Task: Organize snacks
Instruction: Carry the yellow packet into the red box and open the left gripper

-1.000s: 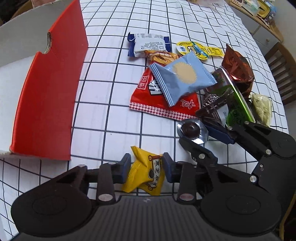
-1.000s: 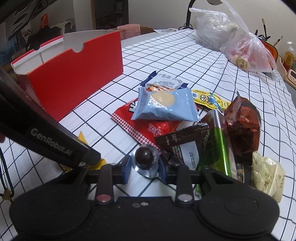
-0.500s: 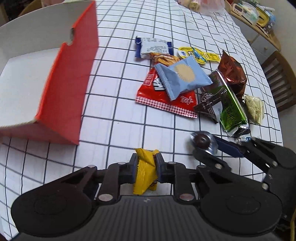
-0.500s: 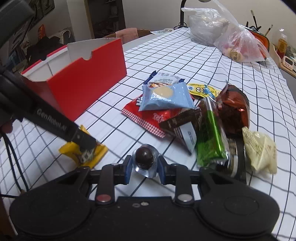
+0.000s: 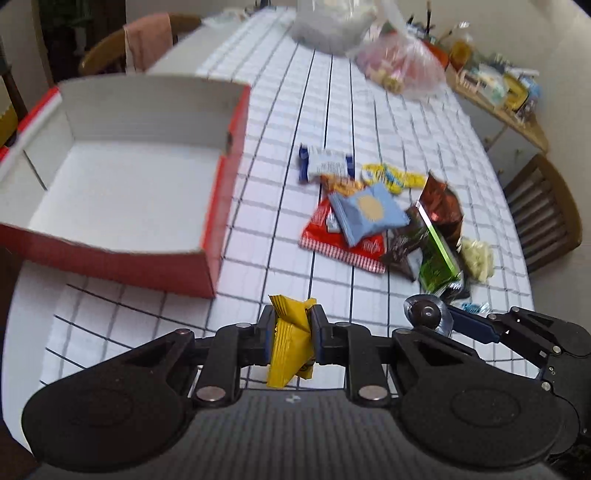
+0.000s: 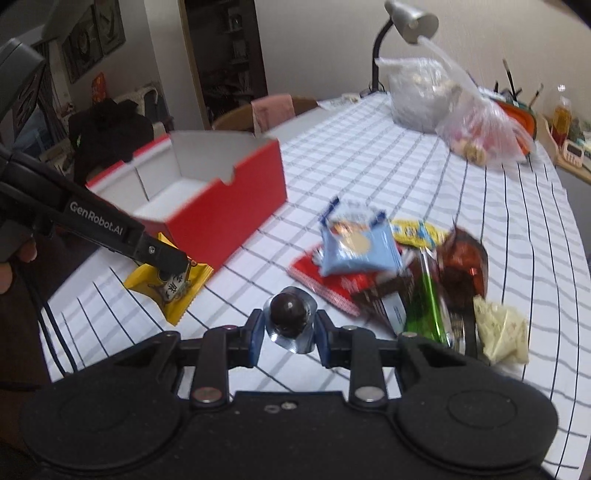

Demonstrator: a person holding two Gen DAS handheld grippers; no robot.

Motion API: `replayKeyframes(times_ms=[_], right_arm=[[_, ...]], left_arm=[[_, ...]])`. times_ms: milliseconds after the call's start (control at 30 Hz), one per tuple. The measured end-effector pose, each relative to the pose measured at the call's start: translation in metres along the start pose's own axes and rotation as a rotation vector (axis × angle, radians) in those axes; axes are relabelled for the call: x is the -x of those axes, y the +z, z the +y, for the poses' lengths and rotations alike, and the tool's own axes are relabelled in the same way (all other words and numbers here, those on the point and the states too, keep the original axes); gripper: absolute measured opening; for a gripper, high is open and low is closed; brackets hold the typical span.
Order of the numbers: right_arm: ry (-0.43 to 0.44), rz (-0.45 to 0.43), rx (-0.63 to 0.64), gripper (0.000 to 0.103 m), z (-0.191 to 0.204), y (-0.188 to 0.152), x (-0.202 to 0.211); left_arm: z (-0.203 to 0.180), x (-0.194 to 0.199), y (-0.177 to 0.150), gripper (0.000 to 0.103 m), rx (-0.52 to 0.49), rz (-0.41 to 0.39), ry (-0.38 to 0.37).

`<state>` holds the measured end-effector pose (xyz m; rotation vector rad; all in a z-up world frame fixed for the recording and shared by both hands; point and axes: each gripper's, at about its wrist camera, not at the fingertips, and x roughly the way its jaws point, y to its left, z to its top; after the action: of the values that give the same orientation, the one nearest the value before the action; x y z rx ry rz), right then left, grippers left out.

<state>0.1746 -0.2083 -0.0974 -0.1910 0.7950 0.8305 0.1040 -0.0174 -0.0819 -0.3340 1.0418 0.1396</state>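
My left gripper (image 5: 292,334) is shut on a yellow snack packet (image 5: 291,345) and holds it above the checked tablecloth; the packet also shows in the right wrist view (image 6: 173,282). My right gripper (image 6: 288,334) is shut on a dark chocolate ball in a clear foil wrapper (image 6: 289,314), which also shows in the left wrist view (image 5: 426,314). An open red box with a white inside (image 5: 122,192) stands to the left, empty; the right wrist view shows it too (image 6: 229,206). A pile of snack packets (image 5: 373,218) lies to the right of the box.
Two plastic bags of food (image 6: 476,129) sit at the far end of the table by a desk lamp (image 6: 406,22). A wooden chair (image 5: 543,214) stands at the right side, another chair (image 5: 129,48) at the far left. A shelf (image 5: 498,92) is at the back right.
Both grippers have risen and pulled back from the table with their snacks. The box's inside has come into view and the snack pile looks farther away.
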Motion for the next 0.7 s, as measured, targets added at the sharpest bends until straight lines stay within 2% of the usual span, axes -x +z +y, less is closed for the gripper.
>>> replayKeyframes(times_ms=[200, 433, 700], right_arm=[[0.009, -0.042, -0.007, 0.027, 0.028, 0.031, 0.003], [0.016, -0.074, -0.001, 0.027, 0.071, 0.068, -0.017], [0.015, -0.031, -0.042, 0.027, 0.107, 0.101, -0.065]], left_arm=[[0.02, 0.03, 0.013, 0.019, -0.007, -0.077, 0.013], [0.054, 0.053, 0.031, 0.019, -0.029, -0.143, 0.032], [0.104, 0.056, 0.054, 0.019, -0.035, -0.177, 0.085]])
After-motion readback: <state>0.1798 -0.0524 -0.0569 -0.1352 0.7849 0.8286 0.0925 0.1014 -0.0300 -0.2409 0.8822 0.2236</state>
